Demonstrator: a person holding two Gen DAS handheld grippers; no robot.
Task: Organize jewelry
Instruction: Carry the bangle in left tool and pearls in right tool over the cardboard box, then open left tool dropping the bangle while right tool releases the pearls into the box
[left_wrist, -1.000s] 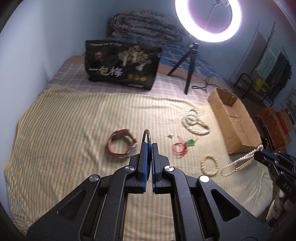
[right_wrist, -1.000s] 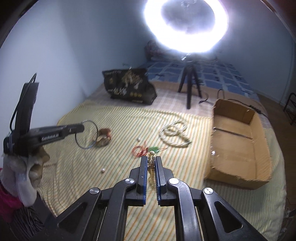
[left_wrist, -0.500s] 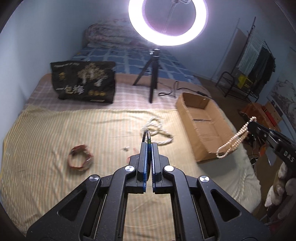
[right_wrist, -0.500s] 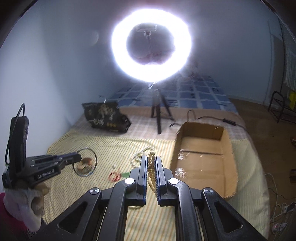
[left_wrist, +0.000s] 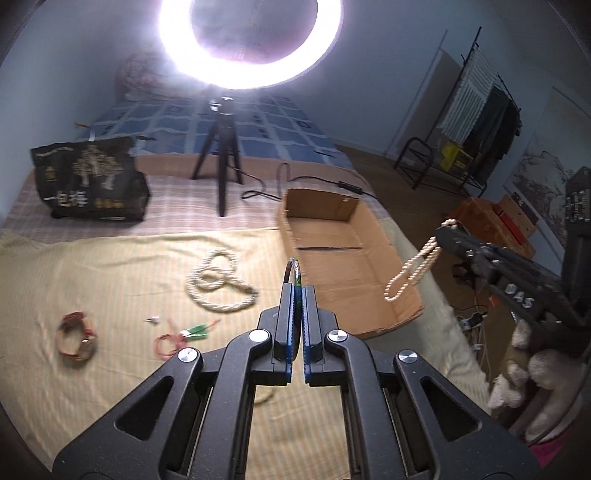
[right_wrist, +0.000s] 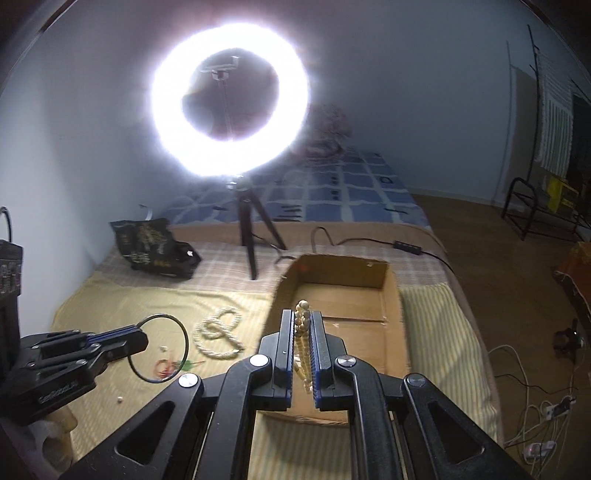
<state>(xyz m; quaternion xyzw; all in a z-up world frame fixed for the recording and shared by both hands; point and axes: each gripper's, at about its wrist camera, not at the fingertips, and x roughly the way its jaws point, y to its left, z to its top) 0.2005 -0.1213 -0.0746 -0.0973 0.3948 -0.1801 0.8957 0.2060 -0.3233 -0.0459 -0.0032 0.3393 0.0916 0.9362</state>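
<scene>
Jewelry sort, in progress: left gripper (left_wrist: 298, 291) clamped on thin bangle (right_wrist: 160, 347), right gripper (right_wrist: 303, 325) clamped on bead strand (left_wrist: 412, 267), cardboard box (right_wrist: 391, 295) just ahead of jaws looks empty; rope necklace (left_wrist: 218, 282), red cord (left_wrist: 168, 341), red bracelet (left_wrist: 75, 338) left on bedsheet.

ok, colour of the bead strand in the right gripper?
Cream bead strand, clearest in left wrist view.

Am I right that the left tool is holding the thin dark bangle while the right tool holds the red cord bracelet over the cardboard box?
Not quite. The right tool grips a cream bead strand, as the right wrist view shows; the red cord bracelet lies on the striped cloth. The left tool does hold the thin dark bangle, near the cardboard box.
</scene>
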